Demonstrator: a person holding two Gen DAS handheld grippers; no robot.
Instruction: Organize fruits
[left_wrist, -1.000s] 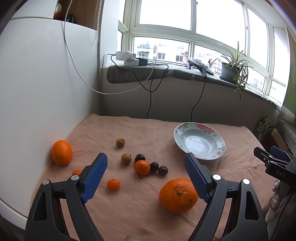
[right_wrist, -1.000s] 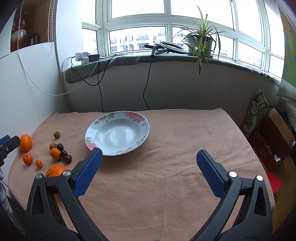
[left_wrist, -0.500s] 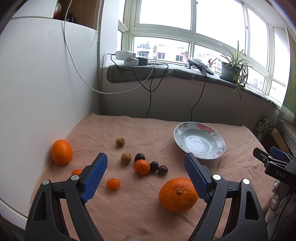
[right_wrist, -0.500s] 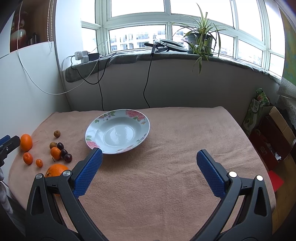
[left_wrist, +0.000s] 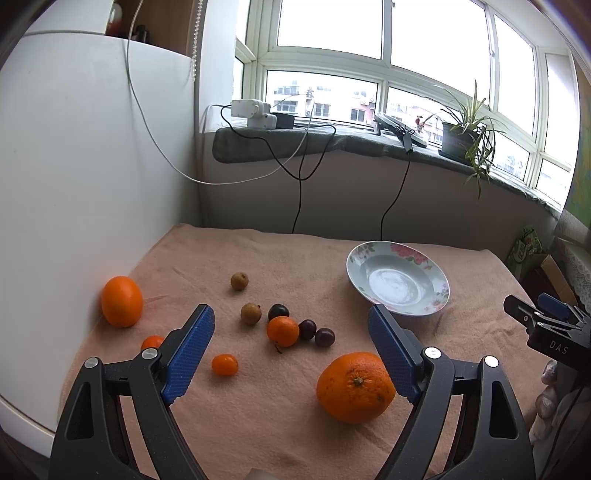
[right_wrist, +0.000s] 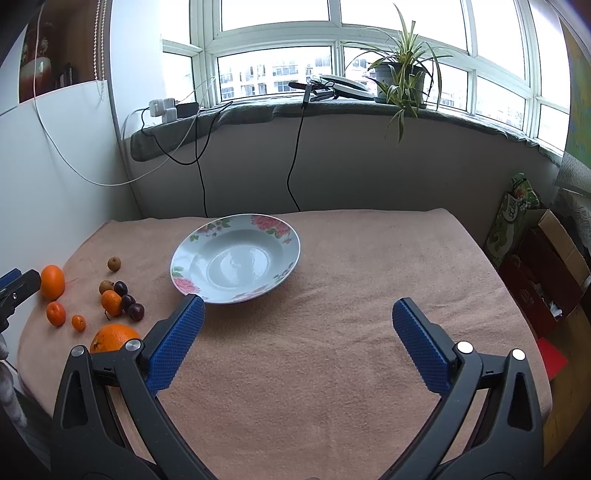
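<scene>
Blue-padded and spread wide, the left gripper (left_wrist: 290, 350) hangs over the near edge of the pink cloth (left_wrist: 258, 424) with nothing between its jaws; the right gripper (right_wrist: 297, 345) is just as wide and just as empty, over bare cloth in front of the plate (right_wrist: 288, 240). Nearest the left gripper sits the big orange (left_wrist: 355, 387), just beside its right pad but not inside the gap. A little farther lie 2 tiny tangerines (left_wrist: 224, 364), then a cluster — a mid-sized tangerine (left_wrist: 282, 331) touching 3 dark plums (left_wrist: 307, 329) — with 2 brown longans (left_wrist: 251, 313) behind it. A second orange (left_wrist: 122, 301) rests against the white wall on the left. Farthest is the flowered plate, holding nothing, well apart from the fruit. My reading: no fruit has been gathered yet, and this is the approach to a first pick. The next move probably calls for shifting the left gripper right so the big orange sits between the pads, then closing gently — it is round and may roll on the cloth.
</scene>
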